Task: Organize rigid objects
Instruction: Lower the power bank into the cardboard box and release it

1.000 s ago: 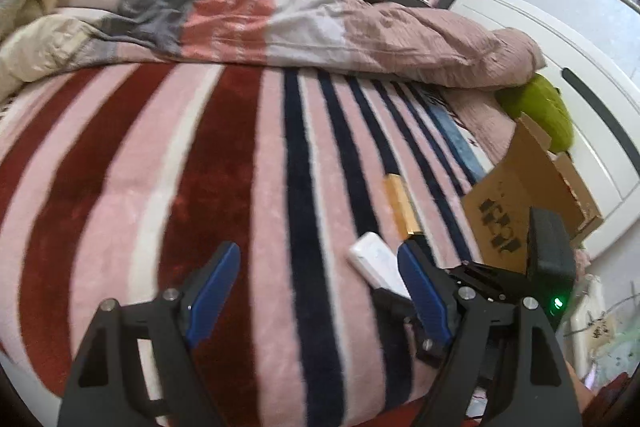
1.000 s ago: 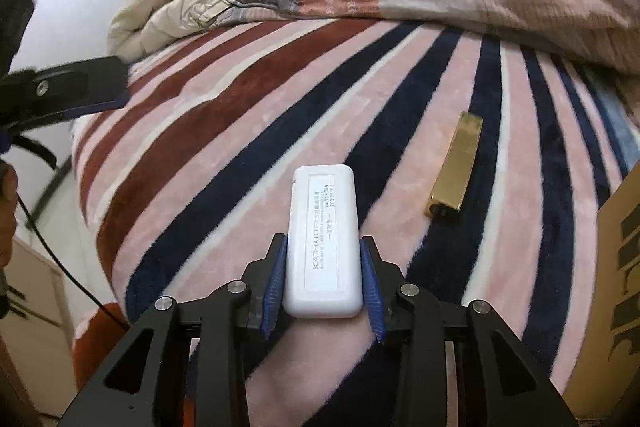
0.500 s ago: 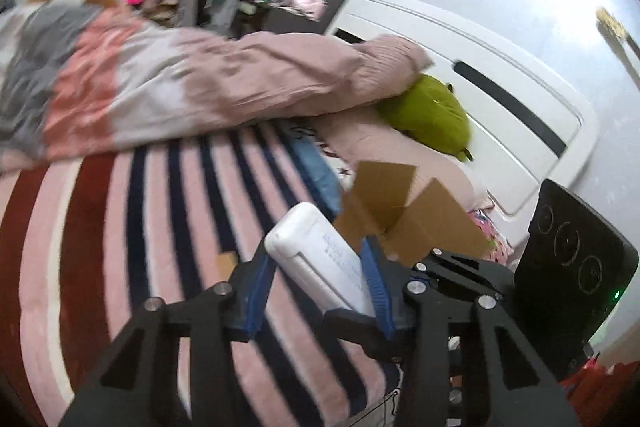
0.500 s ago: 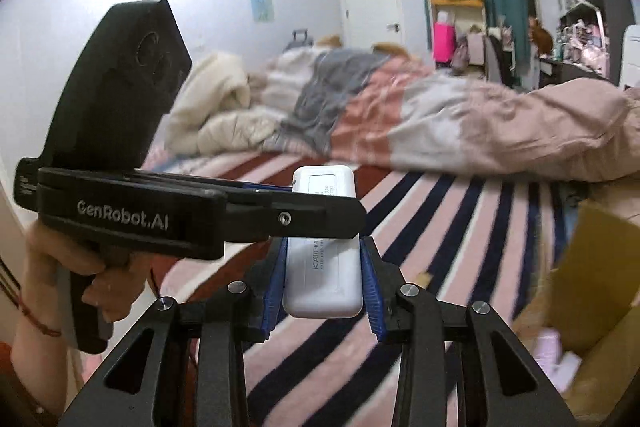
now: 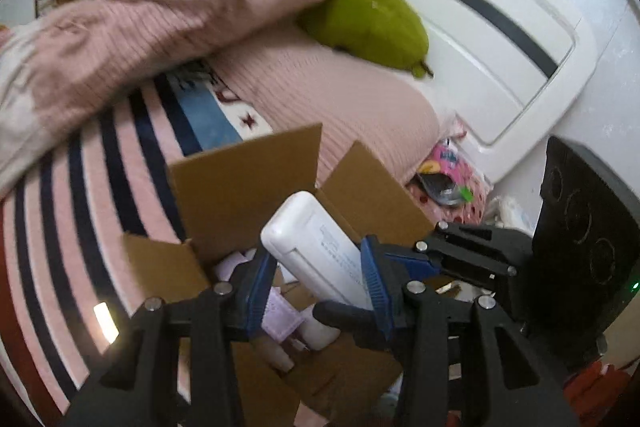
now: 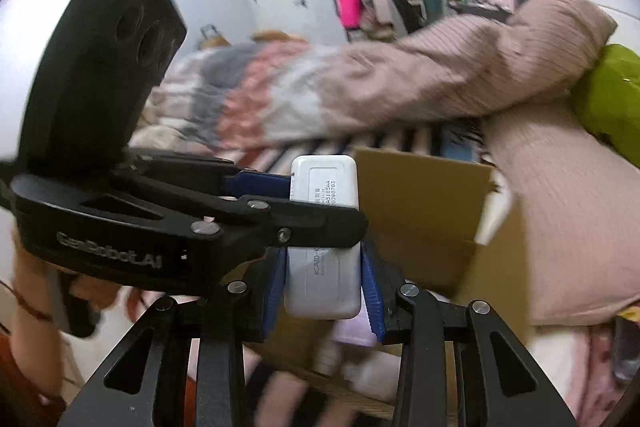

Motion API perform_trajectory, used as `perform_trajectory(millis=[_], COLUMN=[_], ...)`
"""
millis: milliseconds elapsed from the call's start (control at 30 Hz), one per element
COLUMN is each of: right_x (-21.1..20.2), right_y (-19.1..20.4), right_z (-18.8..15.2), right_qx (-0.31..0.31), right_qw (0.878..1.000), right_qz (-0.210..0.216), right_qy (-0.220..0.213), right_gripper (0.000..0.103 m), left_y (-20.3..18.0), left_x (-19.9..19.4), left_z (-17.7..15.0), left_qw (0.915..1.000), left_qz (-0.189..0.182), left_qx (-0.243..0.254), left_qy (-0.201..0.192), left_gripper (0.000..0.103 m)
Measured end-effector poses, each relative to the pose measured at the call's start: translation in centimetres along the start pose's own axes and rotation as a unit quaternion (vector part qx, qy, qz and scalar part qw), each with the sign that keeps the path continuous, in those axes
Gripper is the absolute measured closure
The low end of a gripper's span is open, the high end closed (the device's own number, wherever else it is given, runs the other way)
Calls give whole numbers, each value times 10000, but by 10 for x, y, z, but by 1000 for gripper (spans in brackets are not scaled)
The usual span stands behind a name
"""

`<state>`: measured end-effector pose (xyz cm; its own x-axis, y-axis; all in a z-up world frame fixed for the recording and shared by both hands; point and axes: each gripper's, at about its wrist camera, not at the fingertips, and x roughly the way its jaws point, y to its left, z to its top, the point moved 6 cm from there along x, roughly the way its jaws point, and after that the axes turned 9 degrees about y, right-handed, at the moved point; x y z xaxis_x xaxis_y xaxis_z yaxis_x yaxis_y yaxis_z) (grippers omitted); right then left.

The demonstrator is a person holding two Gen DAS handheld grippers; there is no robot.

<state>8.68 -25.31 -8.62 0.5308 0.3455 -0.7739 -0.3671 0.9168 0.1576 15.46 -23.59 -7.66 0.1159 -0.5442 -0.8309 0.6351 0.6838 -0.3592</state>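
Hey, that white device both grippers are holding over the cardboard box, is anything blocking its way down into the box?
Nothing visible blocks it. The white device hangs above the open cardboard box, flaps up, clamped by the left gripper and the right gripper. Only loose items lie inside the box.

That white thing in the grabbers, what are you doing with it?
A person is tidying things off the bed into a cardboard box. Both hand-held grippers are clamped on the same white power bank: the right gripper holds one end, and the left gripper grips it from the side. They hold it above the open box, which already has a few small things inside. It has not been dropped in yet.
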Motion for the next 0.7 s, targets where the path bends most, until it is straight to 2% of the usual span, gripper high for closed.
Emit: perform_trajectory(millis=[133,233,333,467,600,700], right_x=[15,22,27,28,22,11], right_y=[-19,-21,-22,-19,-10,10], right_z=[-1,-8,-17,-17,-15,-7], right_qx=[-8,-135,-104,-35,-70,-163], right_qw=[9985,9969,9957,9952,9955,9979], right_qz=[-102,-186,-113,-91,-200,-112], right_qy=[534,749,914,973,925,619], right_gripper=[72,72,71,71,70,70], left_y=[0,3,5,11,24,41], left_x=[20,32,33,1,-47,-89], left_z=[6,4,0,-6,-20,-41], left_qw=[9994,9982,9978,9993,9977,9912], left_qz=[47,54,189,171,505,969], left_qx=[-38,-106,-133,-232,-351,-528], left_qy=[348,588,628,231,-282,-730], left_gripper=[63,62,58,39,38,28])
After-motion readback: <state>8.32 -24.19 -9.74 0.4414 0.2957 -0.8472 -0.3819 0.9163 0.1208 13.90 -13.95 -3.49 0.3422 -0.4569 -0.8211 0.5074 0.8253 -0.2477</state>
